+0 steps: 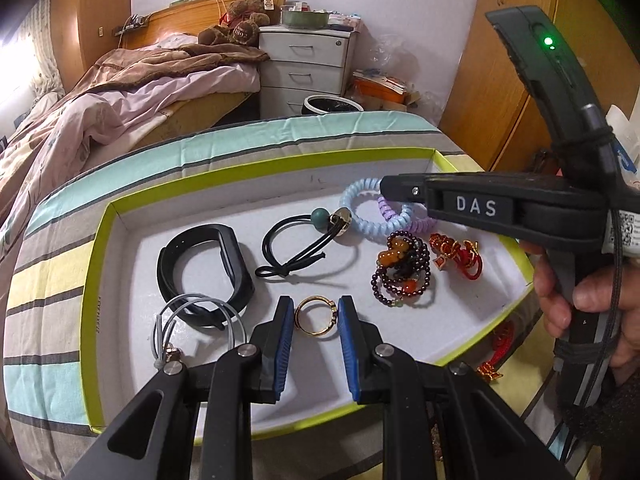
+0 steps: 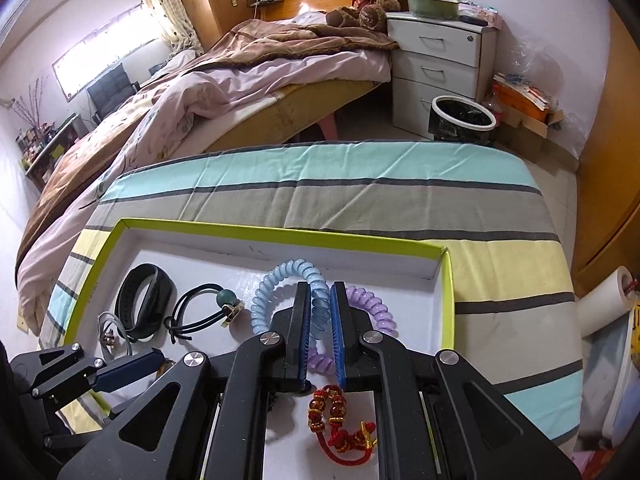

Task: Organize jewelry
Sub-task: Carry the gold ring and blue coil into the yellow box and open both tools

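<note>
My left hand-held gripper (image 1: 316, 322) sits low over the white floor of the green-rimmed tray (image 1: 96, 280), its blue pads on either side of the gold ring (image 1: 316, 321). The pads look to be just touching the band, though I cannot tell whether they press on it. My right hand-held gripper (image 2: 320, 328) is clamped on the pale blue coil hair tie (image 2: 280, 280) near the tray's far right corner, with the purple coil hair tie (image 2: 372, 308) lying under and beside it.

Elsewhere in the tray lie a black wristband (image 1: 208, 272), a grey hair elastic (image 1: 188, 320) just beside it, a black hair elastic with a green bead (image 1: 296, 248), a dark beaded bracelet (image 1: 404, 272) and a red knotted charm (image 1: 456, 256) (all lying loose). The tray rests on a striped cloth (image 1: 52, 296) covering the counter.
</note>
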Demonstrator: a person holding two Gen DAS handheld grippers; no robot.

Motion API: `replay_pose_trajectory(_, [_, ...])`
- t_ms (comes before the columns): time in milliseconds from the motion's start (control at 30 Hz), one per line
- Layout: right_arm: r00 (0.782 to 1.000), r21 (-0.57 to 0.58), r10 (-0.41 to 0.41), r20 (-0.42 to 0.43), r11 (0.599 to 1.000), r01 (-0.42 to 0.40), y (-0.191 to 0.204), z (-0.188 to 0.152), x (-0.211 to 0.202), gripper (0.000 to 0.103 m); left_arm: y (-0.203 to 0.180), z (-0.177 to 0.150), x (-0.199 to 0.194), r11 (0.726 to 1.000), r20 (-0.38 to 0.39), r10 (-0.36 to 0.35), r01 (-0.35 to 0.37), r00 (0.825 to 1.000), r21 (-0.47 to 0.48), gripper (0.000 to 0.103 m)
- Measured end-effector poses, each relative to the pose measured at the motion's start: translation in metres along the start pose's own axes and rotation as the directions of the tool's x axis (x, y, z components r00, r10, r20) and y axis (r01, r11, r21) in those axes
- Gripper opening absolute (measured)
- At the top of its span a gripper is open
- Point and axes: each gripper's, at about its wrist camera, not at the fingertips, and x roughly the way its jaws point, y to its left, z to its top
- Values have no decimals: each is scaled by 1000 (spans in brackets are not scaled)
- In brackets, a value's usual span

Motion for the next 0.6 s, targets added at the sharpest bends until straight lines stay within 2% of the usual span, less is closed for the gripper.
replay_pose_trajectory(267, [1000, 11, -6, 14, 1000, 6, -3, 1, -1, 19, 4, 0, 0, 1000, 1, -1, 1, 1000, -14, 24])
replay_pose_trajectory(333, [1000, 13, -6, 16, 1000, 6, -4, 1, -3, 27, 4, -1, -1, 1000, 3, -4, 4, 1000, -19, 27])
replay_pose_trajectory(367, [1000, 11, 1, 19, 1000, -1, -4, 1, -4, 37, 5, -2, -2, 1000, 5, -5, 5, 1000, -23, 32])
replay_pose_trajectory(400, [1000, 10, 2, 22, 1000, -3, -3, 0, -6, 42, 5, -2, -5, 1000, 11, -6, 7, 1000, -28, 35])
replay_pose_trajectory(433, [1000, 7, 2, 28, 1000, -2, -3, -1, -9, 42, 5, -2, -7, 1000, 17, -11, 11, 1000, -26, 38])
replay_pose_trajectory(600, [998, 10, 13, 56, 1000, -13, -3, -5, -24, 42, 3, -6, -22, 999, 42, -27, 28, 999, -24, 39])
